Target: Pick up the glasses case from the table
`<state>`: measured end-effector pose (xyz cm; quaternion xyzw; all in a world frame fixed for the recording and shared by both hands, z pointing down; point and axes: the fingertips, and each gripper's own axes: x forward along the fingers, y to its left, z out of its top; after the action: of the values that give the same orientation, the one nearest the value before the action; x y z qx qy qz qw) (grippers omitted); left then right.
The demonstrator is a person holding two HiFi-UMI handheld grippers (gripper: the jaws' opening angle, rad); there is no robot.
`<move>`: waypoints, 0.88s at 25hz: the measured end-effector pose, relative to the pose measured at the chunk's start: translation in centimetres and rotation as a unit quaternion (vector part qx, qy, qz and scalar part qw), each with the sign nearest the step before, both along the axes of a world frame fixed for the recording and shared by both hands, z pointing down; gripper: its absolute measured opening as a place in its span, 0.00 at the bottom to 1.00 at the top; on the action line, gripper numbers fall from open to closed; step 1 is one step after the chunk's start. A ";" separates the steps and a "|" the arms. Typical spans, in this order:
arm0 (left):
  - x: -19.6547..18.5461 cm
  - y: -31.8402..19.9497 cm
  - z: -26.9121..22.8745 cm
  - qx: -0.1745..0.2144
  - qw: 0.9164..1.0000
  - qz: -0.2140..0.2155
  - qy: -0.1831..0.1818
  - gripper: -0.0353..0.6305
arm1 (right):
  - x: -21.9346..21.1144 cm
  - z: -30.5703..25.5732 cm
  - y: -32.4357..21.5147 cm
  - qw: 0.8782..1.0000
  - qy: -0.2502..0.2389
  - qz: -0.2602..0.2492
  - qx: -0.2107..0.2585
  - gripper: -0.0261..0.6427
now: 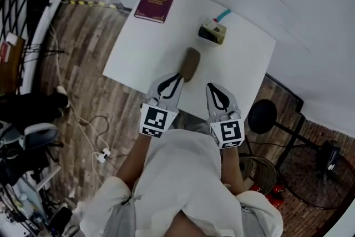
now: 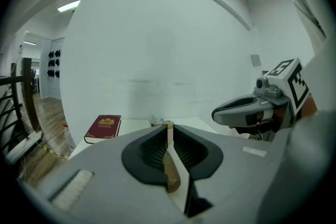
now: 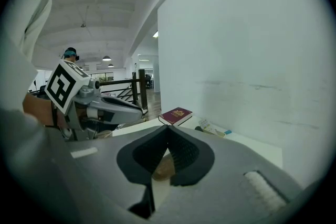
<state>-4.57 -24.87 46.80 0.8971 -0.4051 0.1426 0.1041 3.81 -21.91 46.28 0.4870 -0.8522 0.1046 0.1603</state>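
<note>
Left tool aimed at the case, nothing gripped yet

The brown oval glasses case (image 1: 190, 64) lies on the white square tabletop (image 1: 144, 53), just at 12 o'clock of my left tool (image 1: 176, 80). Its jaws are a crack apart and empty, probably lined up to straddle the case. My right tool (image 1: 213, 89), at the case's 5 o'clock, is pressed together and idle.

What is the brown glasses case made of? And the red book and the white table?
The glasses case looks like brown leather or fake leather: dull, soft-edged, no shine. The book seems to have a dark red card or cloth cover with gold print. The table looks like smooth white painted board.
</note>
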 end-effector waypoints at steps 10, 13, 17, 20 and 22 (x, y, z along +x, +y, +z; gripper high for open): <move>1.7 -2.5 3.9 -0.044 0.998 -0.014 -0.045 0.17 | 1.4 2.9 -2.4 0.999 -0.008 -0.026 -0.035 0.04; 2.1 -3.0 5.5 -0.058 0.997 -0.017 -0.057 0.19 | 1.3 3.9 -2.8 0.998 -0.012 -0.034 -0.044 0.04; 2.6 -3.6 7.3 -0.076 0.994 -0.021 -0.071 0.21 | 1.6 5.1 -3.2 0.997 -0.016 -0.041 -0.058 0.04; 3.0 -4.1 8.5 -0.089 0.992 -0.021 -0.082 0.24 | 1.9 5.8 -3.6 0.997 -0.021 -0.041 -0.068 0.04; 3.1 -4.5 9.3 -0.097 0.991 -0.021 -0.090 0.26 | 2.0 6.3 -4.0 0.996 -0.023 -0.041 -0.074 0.04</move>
<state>-1.49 -29.34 56.10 0.8577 -0.4157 0.2590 0.1567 5.77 -25.87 52.59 0.4360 -0.8648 0.1721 0.1801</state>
